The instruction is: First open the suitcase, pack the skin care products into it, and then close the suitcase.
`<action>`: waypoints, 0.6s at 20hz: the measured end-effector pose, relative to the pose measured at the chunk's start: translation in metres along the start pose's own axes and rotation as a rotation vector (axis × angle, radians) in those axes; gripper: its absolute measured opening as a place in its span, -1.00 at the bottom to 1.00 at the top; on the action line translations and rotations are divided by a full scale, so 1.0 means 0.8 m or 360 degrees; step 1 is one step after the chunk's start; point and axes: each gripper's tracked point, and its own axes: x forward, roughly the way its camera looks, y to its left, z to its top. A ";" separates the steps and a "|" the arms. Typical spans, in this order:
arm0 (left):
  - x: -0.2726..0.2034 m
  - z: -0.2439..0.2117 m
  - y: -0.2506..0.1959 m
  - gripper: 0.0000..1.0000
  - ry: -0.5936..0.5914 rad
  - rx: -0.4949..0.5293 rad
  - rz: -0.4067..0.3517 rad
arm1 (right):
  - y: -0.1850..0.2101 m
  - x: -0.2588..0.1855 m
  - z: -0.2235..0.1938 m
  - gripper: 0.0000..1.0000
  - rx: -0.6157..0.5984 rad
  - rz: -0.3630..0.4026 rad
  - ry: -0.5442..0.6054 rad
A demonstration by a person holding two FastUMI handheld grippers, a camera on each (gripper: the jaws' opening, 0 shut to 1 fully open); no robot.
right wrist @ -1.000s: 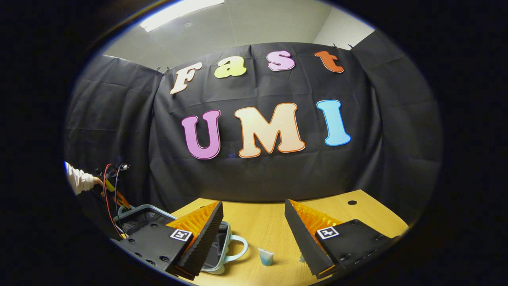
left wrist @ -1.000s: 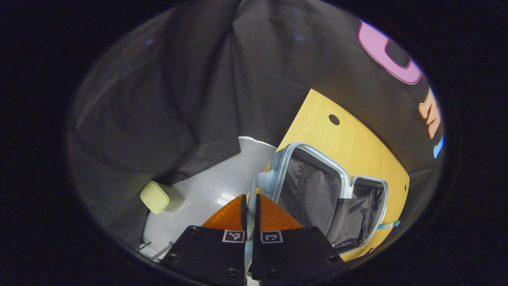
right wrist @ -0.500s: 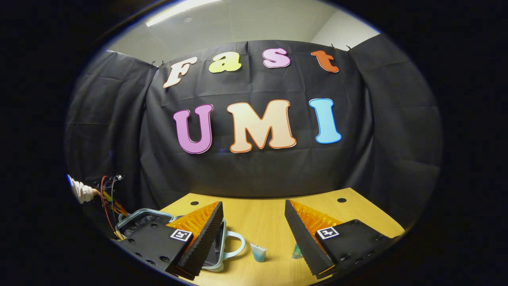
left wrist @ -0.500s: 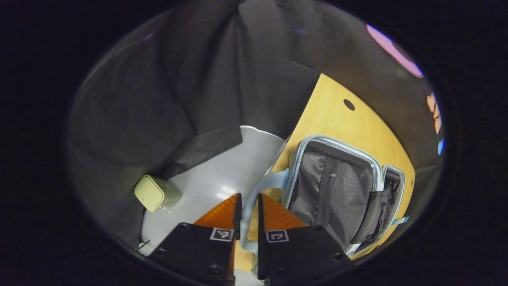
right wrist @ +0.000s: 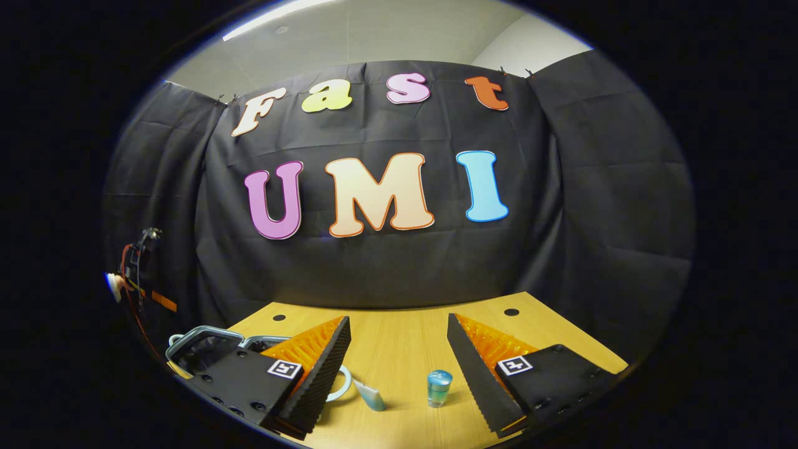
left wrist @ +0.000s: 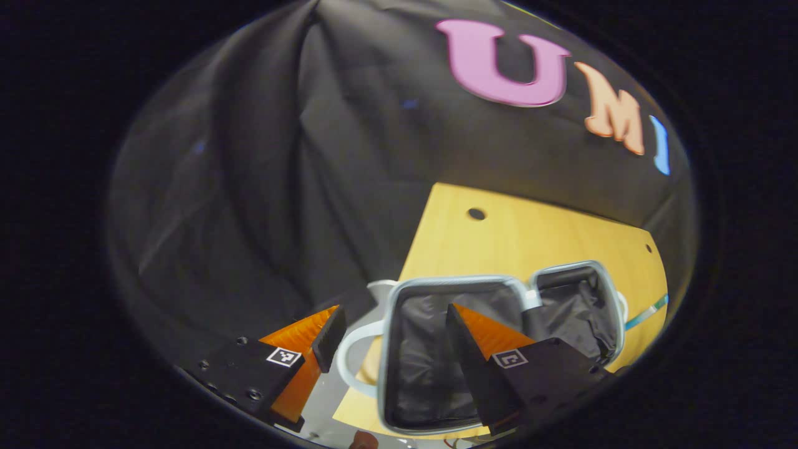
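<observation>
Now the count: one suitcase (left wrist: 499, 293), lying open on the wooden table (left wrist: 548, 231) with both dark-lined halves showing and a pale loop handle at its near end. Two skin care items stand out on the wood in the right gripper view, a small upright bottle (right wrist: 439, 387) and a tube (right wrist: 373, 395) tilted beside it, near the suitcase's handle. Left gripper (left wrist: 389, 324) hangs over the case, fingers spread wide, holding nothing. Right gripper (right wrist: 399, 340) sits low over the table, fingers apart too, empty. Black cloth walls the booth; pale ceiling above it.
</observation>
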 end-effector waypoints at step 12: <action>-0.123 0.014 -0.450 0.89 -0.0427 -0.0061 -0.0786 | -0.043 0.032 -0.063 0.96 0.0040 0.0229 0.0223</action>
